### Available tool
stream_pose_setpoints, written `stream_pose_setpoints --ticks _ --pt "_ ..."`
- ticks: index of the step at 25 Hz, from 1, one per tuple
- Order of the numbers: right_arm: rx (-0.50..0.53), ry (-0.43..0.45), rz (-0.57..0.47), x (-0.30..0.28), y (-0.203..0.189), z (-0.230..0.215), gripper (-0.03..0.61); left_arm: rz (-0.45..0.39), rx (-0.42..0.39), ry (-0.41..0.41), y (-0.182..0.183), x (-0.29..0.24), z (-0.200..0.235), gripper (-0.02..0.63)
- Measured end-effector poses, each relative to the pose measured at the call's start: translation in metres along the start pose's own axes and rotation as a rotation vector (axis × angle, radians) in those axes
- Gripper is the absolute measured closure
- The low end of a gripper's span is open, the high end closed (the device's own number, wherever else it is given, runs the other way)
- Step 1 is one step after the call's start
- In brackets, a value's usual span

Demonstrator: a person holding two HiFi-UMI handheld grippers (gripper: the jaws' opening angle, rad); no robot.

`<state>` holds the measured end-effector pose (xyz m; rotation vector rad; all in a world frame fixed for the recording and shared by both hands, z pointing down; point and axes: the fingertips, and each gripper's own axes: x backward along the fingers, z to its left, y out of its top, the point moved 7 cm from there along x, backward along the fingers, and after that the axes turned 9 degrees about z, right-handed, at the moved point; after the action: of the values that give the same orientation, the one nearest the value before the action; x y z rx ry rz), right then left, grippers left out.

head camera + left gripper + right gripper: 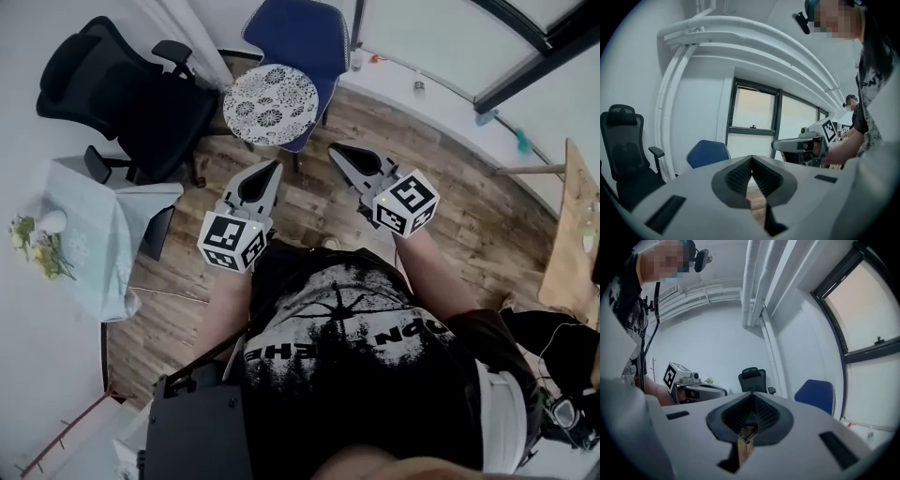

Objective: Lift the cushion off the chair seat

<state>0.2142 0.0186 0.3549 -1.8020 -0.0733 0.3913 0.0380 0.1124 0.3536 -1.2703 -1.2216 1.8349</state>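
A round cushion (270, 105) with a black-and-white flower pattern lies on the seat of a blue chair (305, 33) ahead of me. Both grippers are held level in the air short of the chair, a little apart from it. My left gripper (275, 167) points at the cushion's near edge with its jaws closed tip to tip and nothing between them. My right gripper (333, 149) hangs to its right, also shut and empty. In the left gripper view the left gripper (751, 158) faces the blue chair's back (708, 152). The right gripper (752, 395) sees that chair (816, 394) off to its right.
A black office chair (122, 84) stands left of the blue one. A small table with a pale cloth (89, 244) and flowers sits at the left wall. A wooden table edge (570, 244) is at the right. The floor is wood planks (450, 187).
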Motion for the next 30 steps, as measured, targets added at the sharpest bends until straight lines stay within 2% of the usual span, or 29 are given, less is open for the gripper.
stream_pose_setpoints --ticks 7,12,21,30 --pt "0.007 0.001 0.028 -0.021 -0.004 -0.01 0.558 0.012 0.018 0.017 -0.004 -0.008 0.019 0.598" --pt "0.018 -0.021 0.025 -0.047 0.008 -0.023 0.558 0.018 0.013 -0.013 0.001 -0.024 0.049 0.598" --pt "0.09 -0.142 0.077 -0.114 0.019 -0.038 0.558 0.049 -0.024 -0.154 0.018 -0.056 0.128 0.598" --pt "0.012 -0.272 0.067 -0.18 0.029 -0.055 0.558 0.1 -0.069 -0.278 0.03 -0.086 0.213 0.598"
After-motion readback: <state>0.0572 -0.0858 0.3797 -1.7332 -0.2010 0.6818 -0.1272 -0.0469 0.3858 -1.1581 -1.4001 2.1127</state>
